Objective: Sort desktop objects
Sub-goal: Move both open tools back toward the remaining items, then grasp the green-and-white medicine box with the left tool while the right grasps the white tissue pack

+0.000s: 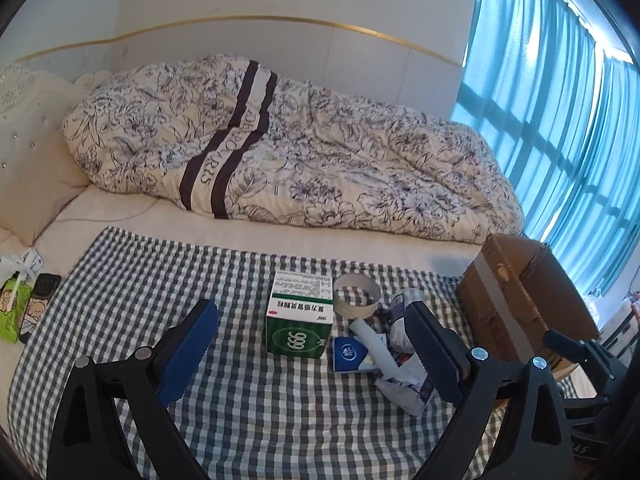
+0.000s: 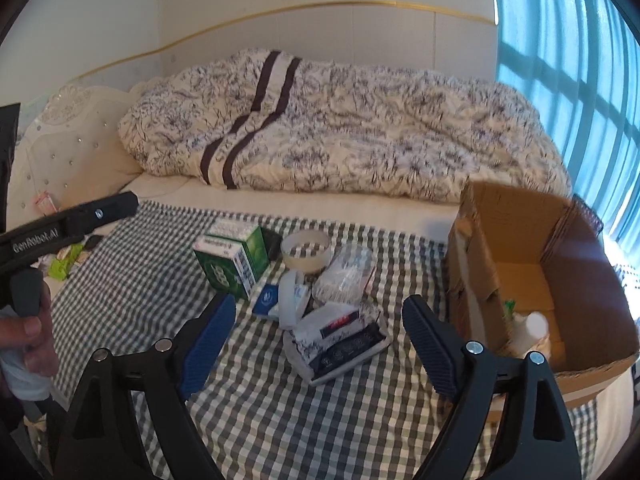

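The bed (image 1: pixel 280 236) fills both views, its checked cloth (image 1: pixel 260 392) serving as the work surface. At the right of frame a cardboard box (image 2: pixel 568 248) stands open, likely the sorting bin; only the right wrist view shows a white bottle (image 2: pixel 534 326) already inside. The green medicine box (image 1: pixel 300 320), tape roll (image 1: pixel 356 294) and small packets (image 2: pixel 344 340) cluster mid-frame. Left claw (image 1: pixel 316 344) and right claw (image 2: pixel 320 340) both gape, released, holding nothing.
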### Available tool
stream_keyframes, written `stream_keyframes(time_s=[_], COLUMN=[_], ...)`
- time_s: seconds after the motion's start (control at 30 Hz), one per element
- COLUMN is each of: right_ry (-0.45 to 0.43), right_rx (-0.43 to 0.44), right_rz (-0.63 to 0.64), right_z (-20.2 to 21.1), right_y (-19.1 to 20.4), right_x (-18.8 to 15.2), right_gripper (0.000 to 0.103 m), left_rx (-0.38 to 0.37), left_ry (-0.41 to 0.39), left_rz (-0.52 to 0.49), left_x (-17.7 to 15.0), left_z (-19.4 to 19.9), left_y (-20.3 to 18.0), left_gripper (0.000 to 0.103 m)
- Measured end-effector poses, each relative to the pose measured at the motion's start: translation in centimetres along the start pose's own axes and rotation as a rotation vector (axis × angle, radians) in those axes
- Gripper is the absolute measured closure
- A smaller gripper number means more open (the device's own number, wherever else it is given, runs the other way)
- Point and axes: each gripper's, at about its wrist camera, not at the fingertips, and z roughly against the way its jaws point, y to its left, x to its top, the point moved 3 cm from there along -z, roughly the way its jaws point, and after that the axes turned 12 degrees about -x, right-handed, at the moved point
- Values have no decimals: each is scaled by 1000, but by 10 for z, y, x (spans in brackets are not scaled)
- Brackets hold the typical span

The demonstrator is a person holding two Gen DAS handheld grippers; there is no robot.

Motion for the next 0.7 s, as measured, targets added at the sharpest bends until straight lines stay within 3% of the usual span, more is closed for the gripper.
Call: stream_keyframes(time_s=[0.7], right_ry=[163], right_rx=[4], right_rz=[19], right_z=[-83], right_y=[8], right_x=[-38], right_gripper=[17], left_rx=[3], left_ry=[100], left_rz=[21], left_x=[-27], left_z=[-77], left_y=[25], left_gripper=[1])
